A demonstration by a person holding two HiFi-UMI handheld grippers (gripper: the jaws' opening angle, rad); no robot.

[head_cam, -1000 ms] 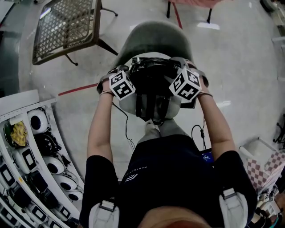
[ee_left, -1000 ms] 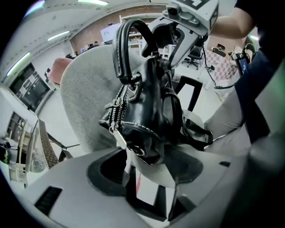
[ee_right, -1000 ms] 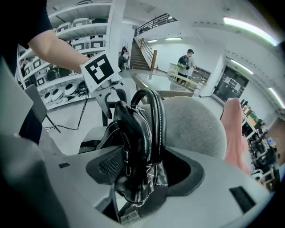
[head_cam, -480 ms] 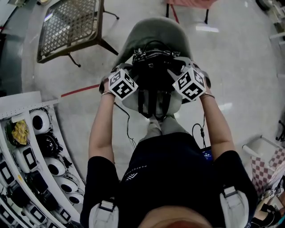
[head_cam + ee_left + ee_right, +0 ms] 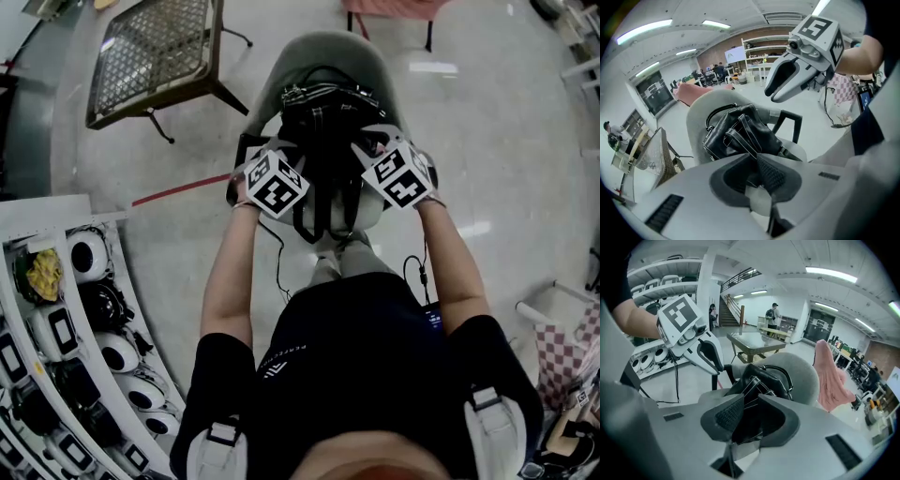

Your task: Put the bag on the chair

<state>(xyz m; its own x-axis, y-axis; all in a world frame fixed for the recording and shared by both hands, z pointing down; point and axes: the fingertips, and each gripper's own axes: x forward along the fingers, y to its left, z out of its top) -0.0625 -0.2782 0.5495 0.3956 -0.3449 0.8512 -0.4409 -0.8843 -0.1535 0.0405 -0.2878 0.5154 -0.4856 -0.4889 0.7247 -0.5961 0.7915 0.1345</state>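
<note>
Black bag [image 5: 323,117] sits on the grey chair [image 5: 319,52], hard against its backrest, long axis across the seat and straps trailing over the front edge. From the chair's front, left gripper [image 5: 755,164] and right gripper [image 5: 749,403], jaws just closed, each pinch the bag's near side, equally close. The backrest blocks travel behind; a mesh-topped table [image 5: 155,56] stands well apart from the chair.

Bright ceiling strips [image 5: 832,272] light evenly, glare on floor [image 5: 433,67], fisheye edges dark.
</note>
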